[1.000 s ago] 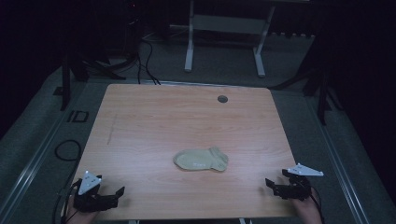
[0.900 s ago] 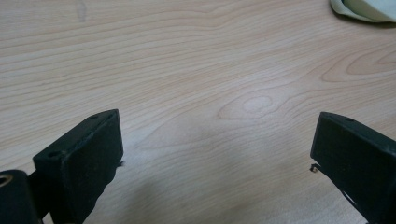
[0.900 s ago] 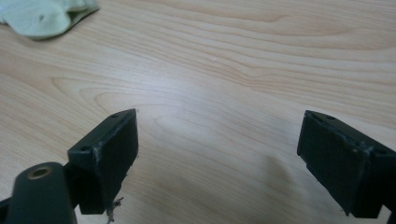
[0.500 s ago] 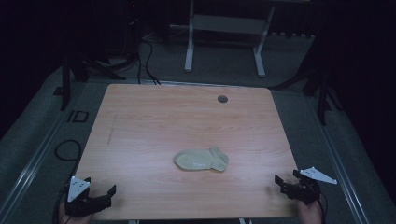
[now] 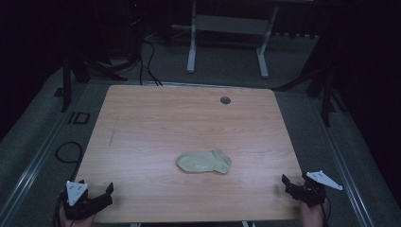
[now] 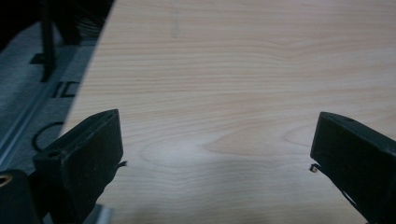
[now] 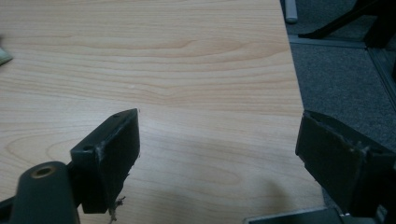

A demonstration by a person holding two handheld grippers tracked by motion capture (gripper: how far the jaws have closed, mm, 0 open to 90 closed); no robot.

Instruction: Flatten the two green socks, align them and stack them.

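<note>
Two grippers, left (image 5: 101,198) and right (image 5: 294,185), wait spread wide and empty at the worktop's (image 5: 156,123) near corners, while a pale sock (image 5: 204,161) (lying flat) sits near its middle; the reach toward it looks next.

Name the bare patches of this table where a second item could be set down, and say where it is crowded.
The table is mostly bare: the whole far half between the sock and the round grommet, plus both side strips beside the sock. The near corners are tightest, with the left gripper and right gripper there.
</note>
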